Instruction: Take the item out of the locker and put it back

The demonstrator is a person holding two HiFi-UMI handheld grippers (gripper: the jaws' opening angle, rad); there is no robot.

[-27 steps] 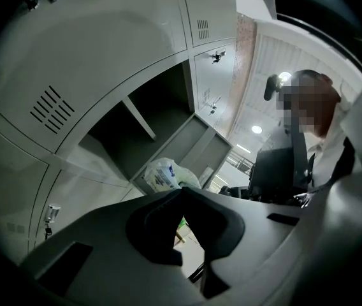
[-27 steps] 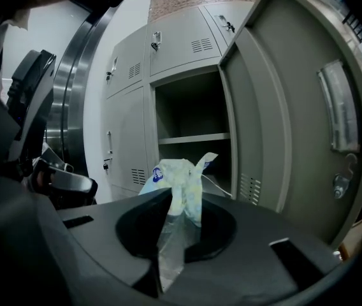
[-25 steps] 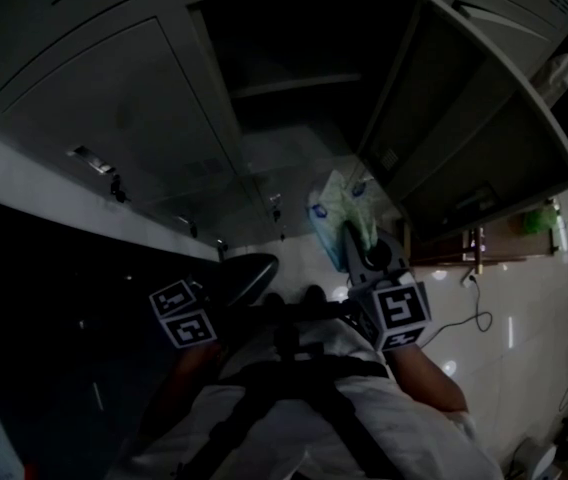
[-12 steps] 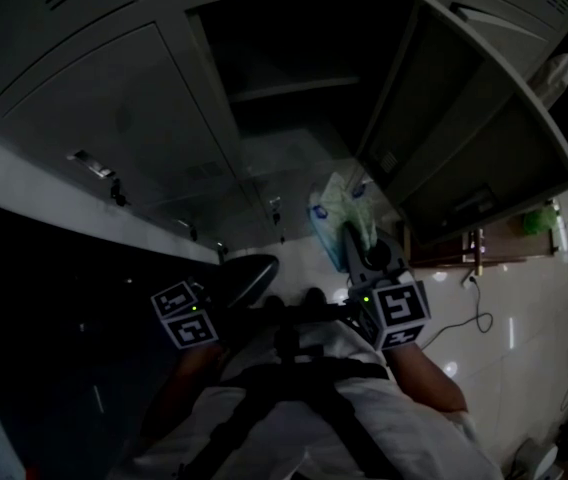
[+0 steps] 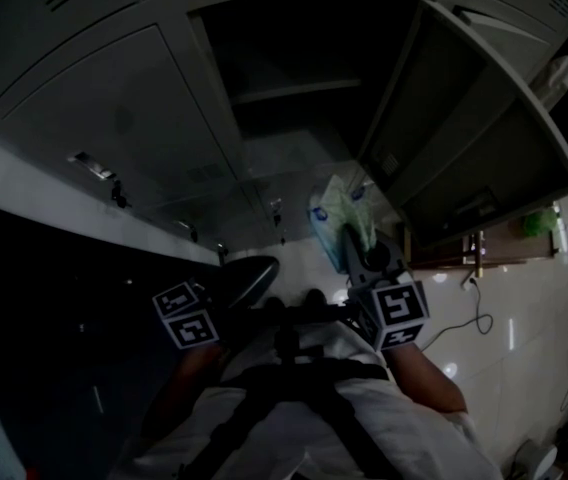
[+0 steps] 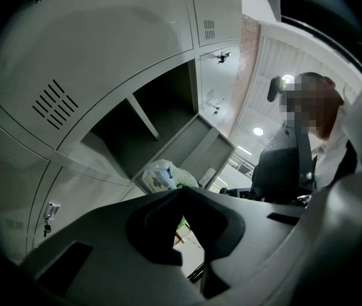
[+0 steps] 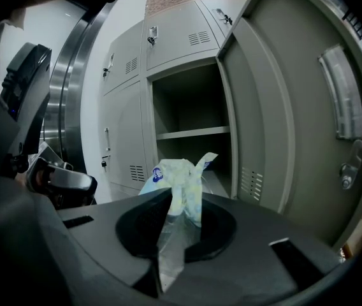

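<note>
Where the closed locker doors (image 5: 114, 98) fill the left of the head view, the left tongs (image 6: 181, 193) sit low in front of them, tips together with nothing between, clear of every edge. To their right stands 1 open compartment (image 5: 226, 118), its frame edges bare and 1 shelf (image 7: 190, 132) crossing it. The bay under that shelf is unobstructed behind the load.

The plastic bag (image 7: 178, 174), pale with blue print, hangs outside the compartment, just in front of the opening and below shelf level. The right tongs (image 7: 170, 199) are clamped on its gathered lower part, with film trailing down between the 2 jaws. The bag touches neither the frame nor the shelf edge.

Further right, the compartment door (image 7: 283, 120) is swung wide, its free edge well apart from the bag. Beyond it, the pale tiled floor (image 5: 524, 298) carries 1 loose cable (image 5: 464, 323).
</note>
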